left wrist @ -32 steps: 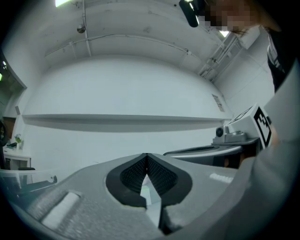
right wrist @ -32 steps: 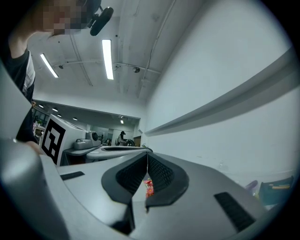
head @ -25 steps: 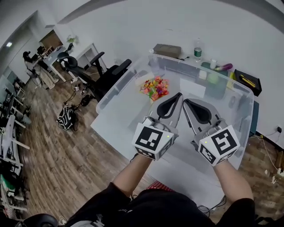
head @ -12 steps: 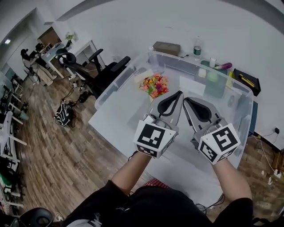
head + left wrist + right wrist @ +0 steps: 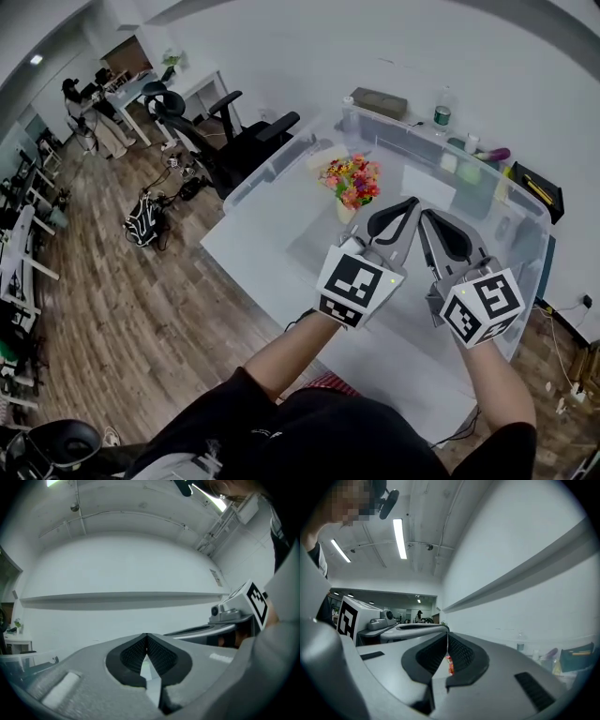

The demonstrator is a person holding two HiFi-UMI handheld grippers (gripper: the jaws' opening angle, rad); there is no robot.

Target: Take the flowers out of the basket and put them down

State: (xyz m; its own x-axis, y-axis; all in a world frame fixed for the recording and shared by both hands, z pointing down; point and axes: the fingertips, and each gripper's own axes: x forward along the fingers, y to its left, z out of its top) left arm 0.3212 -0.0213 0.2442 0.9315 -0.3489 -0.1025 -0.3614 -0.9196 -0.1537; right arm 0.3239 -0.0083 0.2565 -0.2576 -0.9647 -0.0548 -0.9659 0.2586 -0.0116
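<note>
White table (image 5: 251,264), flowers (image 5: 354,180), wood floor (image 5: 131,309), chairs (image 5: 239,142)

- Flowers (image 5: 353,180): a small bunch of mixed blooms in red, orange, yellow and pink with some green. They stand upright, still in the basket.
- Basket (image 5: 345,212): small and pale, mostly hidden under the blooms. It stands ahead of the left gripper (image 5: 413,201), off to the left of its tip and apart from it.
</note>
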